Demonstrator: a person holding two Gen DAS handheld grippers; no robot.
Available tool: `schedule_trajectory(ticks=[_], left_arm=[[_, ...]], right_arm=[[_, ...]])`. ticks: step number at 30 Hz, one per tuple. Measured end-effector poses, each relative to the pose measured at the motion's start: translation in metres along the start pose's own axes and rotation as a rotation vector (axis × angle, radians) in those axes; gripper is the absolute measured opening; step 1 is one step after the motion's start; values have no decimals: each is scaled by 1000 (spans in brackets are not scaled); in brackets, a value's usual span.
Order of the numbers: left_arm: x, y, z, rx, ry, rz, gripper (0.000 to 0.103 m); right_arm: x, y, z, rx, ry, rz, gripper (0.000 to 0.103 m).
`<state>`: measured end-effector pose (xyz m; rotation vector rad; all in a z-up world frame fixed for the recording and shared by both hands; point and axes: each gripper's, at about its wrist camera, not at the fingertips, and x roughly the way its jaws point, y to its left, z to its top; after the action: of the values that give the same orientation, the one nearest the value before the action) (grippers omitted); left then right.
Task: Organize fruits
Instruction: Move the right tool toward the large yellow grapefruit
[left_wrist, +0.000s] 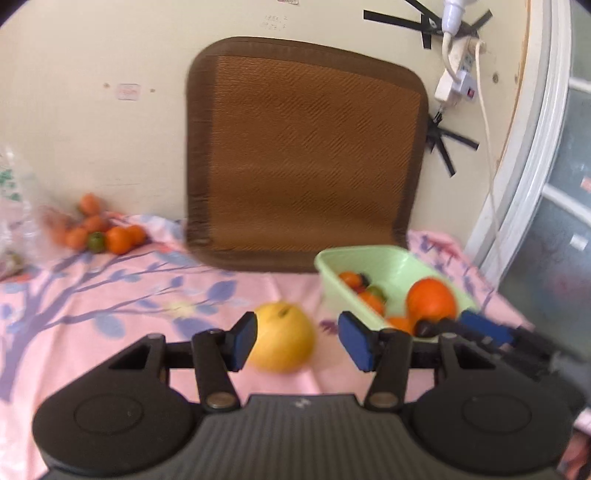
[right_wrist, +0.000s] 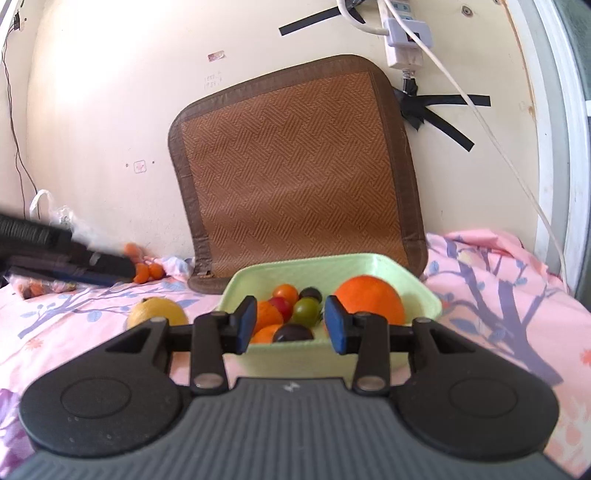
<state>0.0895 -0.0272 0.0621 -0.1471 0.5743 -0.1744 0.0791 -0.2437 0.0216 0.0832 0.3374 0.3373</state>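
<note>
Broadly, a cream wall (right_wrist: 92, 110) is seen behind, with a woven brown mat (right_wrist: 295, 177) propped against it on a pink tree-print cloth (right_wrist: 498, 295). A pale green tub (right_wrist: 424, 291) is set on the cloth, apparently as the collecting place: an orange (right_wrist: 369, 301) and small tomatoes (right_wrist: 306, 310) are already inside. A yellow fruit (left_wrist: 282, 338) is left loose just beside the tub. The left hand-held gripper (left_wrist: 301, 341) is spread wide around it, nothing clamped. The right hand-held gripper (right_wrist: 291, 325) is parted too, empty, at the tub's near rim.
</note>
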Motion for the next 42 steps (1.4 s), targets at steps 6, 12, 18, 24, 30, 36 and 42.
schedule_trajectory(ticks=[6, 12, 18, 24, 30, 36, 42], left_arm=[[-18, -7, -37, 73, 29, 73, 50], [-23, -12, -59, 101, 57, 81, 51], [-23, -9, -71, 82, 67, 84, 52], [-19, -5, -77, 74, 74, 90, 52], [-19, -5, -80, 80, 70, 80, 53], [-22, -6, -82, 90, 59, 61, 53], [-25, -7, -84, 108, 43, 38, 54]], right_arm=[[-37, 23, -21, 69, 44, 26, 43], [-54, 28, -36, 203, 86, 2, 43], [-56, 23, -39, 264, 74, -35, 43], [-55, 16, -41, 306, 82, -36, 43], [-55, 14, -42, 327, 83, -33, 43], [-55, 10, -42, 349, 85, -31, 43], [-53, 7, -42, 372, 95, -33, 43]])
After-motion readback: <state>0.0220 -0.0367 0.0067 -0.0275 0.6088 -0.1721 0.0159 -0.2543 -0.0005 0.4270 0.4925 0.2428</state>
